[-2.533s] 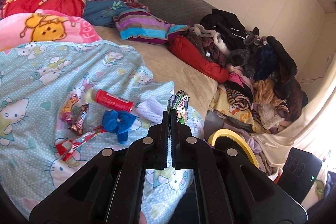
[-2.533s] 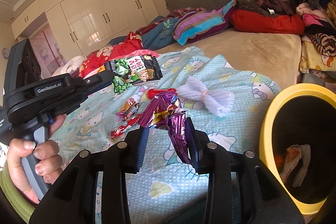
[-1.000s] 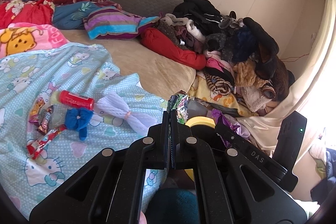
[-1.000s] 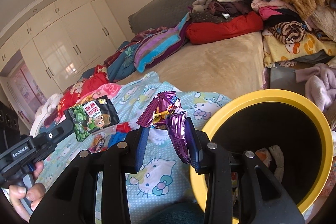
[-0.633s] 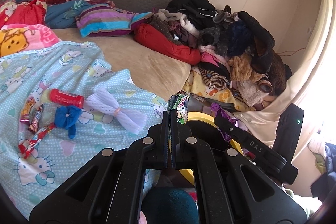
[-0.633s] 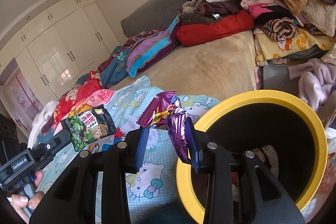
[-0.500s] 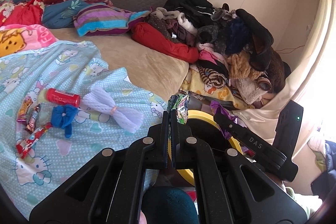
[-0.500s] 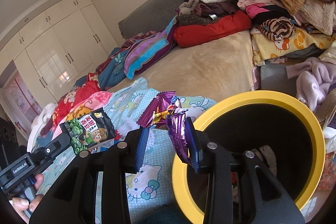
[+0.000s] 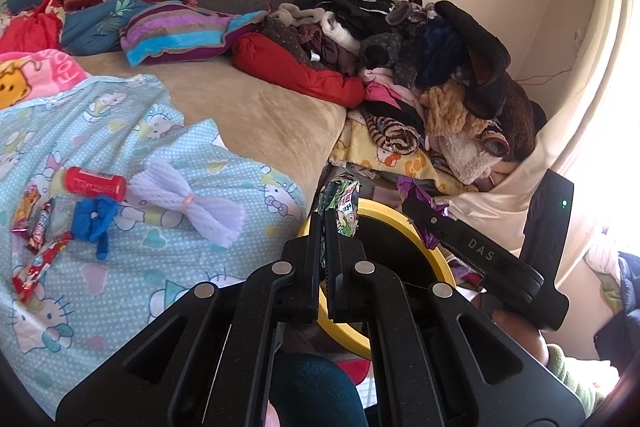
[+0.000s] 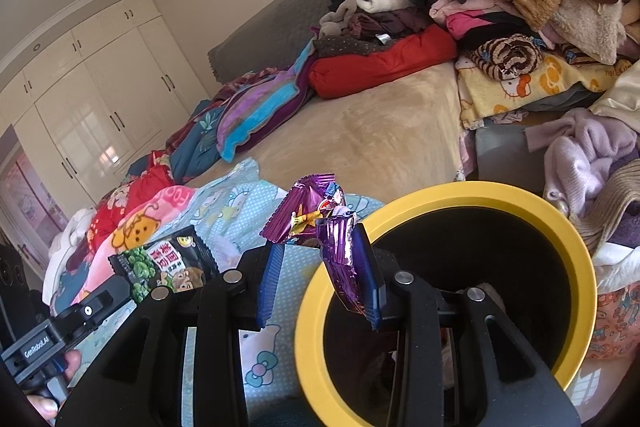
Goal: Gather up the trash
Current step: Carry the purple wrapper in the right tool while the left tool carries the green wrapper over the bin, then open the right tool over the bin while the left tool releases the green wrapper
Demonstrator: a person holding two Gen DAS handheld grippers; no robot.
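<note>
My left gripper [image 9: 325, 227] is shut on a green and black snack packet [image 9: 343, 203], held over the near rim of the yellow-rimmed black bin [image 9: 376, 215]. The packet also shows in the right wrist view [image 10: 164, 267]. My right gripper [image 10: 320, 259] has its jaws apart, with a crumpled purple wrapper [image 10: 320, 223] resting against the right finger, at the left rim of the bin [image 10: 560, 223]. The wrapper also shows in the left wrist view [image 9: 416, 195]. More wrappers [image 9: 36, 227] and a red tube [image 9: 96, 183] lie on the blue Hello Kitty sheet [image 9: 120, 287].
A white mesh bow [image 9: 188, 203] and a blue bow [image 9: 94, 221] lie on the sheet. A heap of clothes [image 9: 420, 59] and a red pillow [image 9: 304, 71] cover the bed's far right. White wardrobes [image 10: 88, 107] stand at the back.
Both grippers have moved right from the sheet to the bin, each carrying its wrapper. The bin now fills more of the right wrist view.
</note>
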